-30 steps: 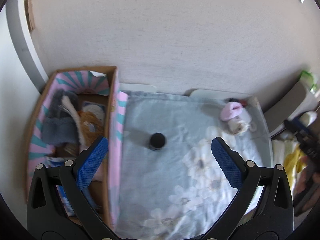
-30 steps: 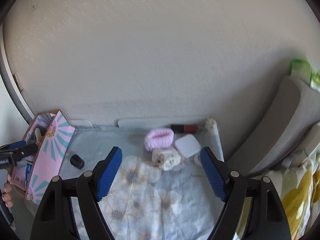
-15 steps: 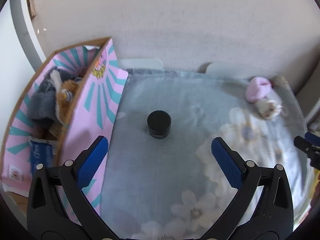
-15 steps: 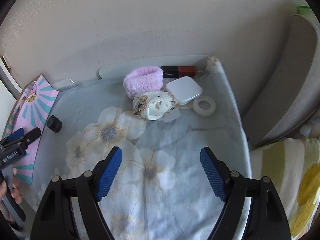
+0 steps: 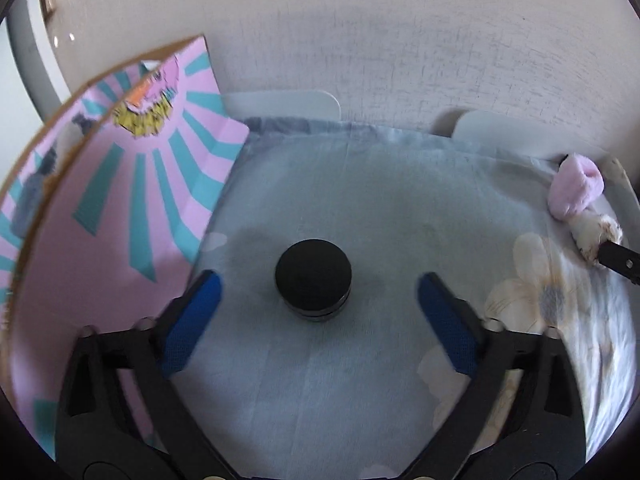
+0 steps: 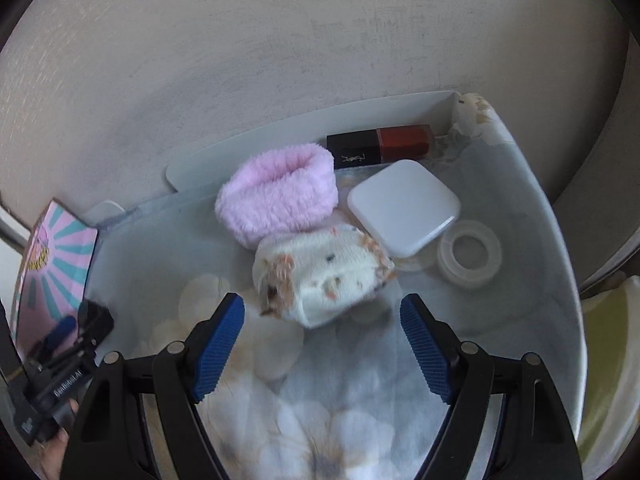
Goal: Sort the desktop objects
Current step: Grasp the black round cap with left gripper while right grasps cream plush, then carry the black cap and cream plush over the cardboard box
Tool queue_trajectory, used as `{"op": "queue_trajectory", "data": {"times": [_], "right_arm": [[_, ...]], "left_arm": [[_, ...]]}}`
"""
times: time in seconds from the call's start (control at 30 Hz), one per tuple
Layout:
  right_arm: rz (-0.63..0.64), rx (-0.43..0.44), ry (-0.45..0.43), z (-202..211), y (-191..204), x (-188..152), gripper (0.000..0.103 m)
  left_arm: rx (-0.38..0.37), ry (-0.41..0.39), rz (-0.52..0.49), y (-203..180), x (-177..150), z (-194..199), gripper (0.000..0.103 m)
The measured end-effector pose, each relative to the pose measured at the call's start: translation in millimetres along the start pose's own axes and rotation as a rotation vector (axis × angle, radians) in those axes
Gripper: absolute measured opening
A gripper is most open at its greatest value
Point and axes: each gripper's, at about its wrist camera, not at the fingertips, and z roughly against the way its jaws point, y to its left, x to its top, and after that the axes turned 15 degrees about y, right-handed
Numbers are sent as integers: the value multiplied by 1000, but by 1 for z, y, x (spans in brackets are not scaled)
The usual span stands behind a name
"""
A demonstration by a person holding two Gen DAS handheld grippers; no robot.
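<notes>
A small black round jar (image 5: 313, 285) stands on the floral cloth, between the tips of my open left gripper (image 5: 316, 294), which is empty and close over it. My right gripper (image 6: 322, 316) is open and empty, with a cream speckled sock roll (image 6: 320, 278) just beyond its tips. Behind that lie a pink fluffy sock roll (image 6: 278, 202), a white square case (image 6: 404, 206), a clear tape roll (image 6: 469, 254) and a black-and-red lipstick (image 6: 380, 146). The pink roll (image 5: 576, 190) and cream roll (image 5: 592, 232) also show at the left wrist view's right edge.
A pink and teal striped cardboard box (image 5: 100, 220) stands at the left edge of the cloth, holding several soft items. A wall rises right behind the tray. The left gripper body (image 6: 60, 364) shows at the lower left of the right wrist view.
Both grippers have moved down and forward. The left one has closed in on the black jar; the right one has closed in on the cream sock roll. Both stay open.
</notes>
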Motion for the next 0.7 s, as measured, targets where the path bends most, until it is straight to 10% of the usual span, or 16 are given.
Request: {"op": "queue_trajectory", "data": {"times": [0.27, 0.7], "right_arm": [[-60, 21, 2, -2, -3, 6, 47], [-55, 31, -30, 34, 0, -24, 38]], "left_arm": [[-57, 14, -11, 5, -2, -5, 32], [-140, 37, -84, 1, -3, 32, 32]]}}
